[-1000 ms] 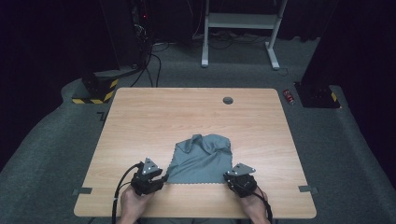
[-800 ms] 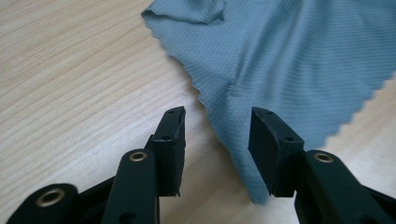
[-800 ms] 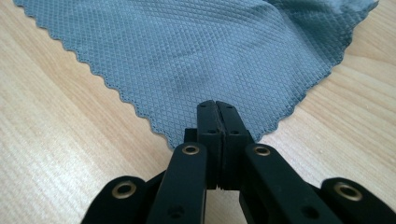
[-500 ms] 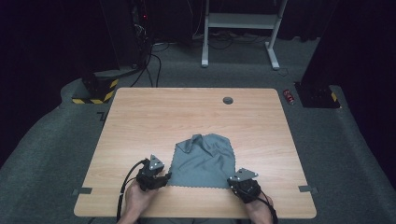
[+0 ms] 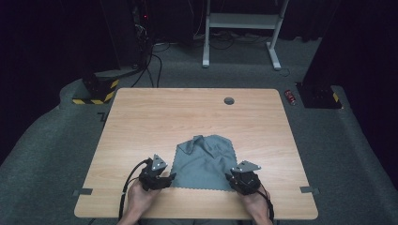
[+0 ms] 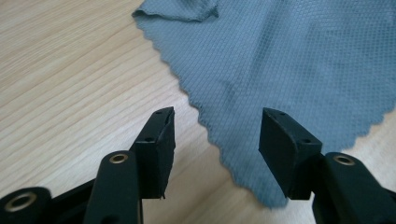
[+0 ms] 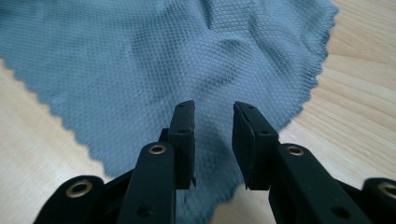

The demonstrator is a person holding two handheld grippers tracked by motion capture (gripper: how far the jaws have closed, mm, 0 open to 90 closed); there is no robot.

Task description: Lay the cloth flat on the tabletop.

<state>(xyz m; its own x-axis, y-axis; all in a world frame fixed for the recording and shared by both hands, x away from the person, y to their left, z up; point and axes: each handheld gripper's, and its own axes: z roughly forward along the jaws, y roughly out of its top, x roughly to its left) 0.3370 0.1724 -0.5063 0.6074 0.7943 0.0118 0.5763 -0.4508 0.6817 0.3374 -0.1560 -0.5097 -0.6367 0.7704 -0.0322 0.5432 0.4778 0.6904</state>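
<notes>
A grey-blue cloth (image 5: 204,161) lies spread on the wooden table (image 5: 187,112), with a small fold at its far left corner. My left gripper (image 5: 169,177) sits at its near left corner. In the left gripper view the gripper (image 6: 217,140) is open and its jaws have just been opening. The cloth (image 6: 289,60) corner lies flat between them, untouched by the pads. My right gripper (image 5: 231,177) sits at the near right corner. In the right gripper view the gripper (image 7: 214,135) has also just been opening, and a narrow gap shows over the cloth (image 7: 163,60) without pinching it.
A dark round grommet (image 5: 229,100) sits near the table's far edge. Grey tape tabs (image 5: 82,191) mark the near corners. On the floor beyond are a red can (image 5: 291,97), a yellow-and-black striped base (image 5: 96,91) and a white frame (image 5: 239,18).
Both hands stay at the cloth's near corners with barely any shift. The cloth lies as it did before.
</notes>
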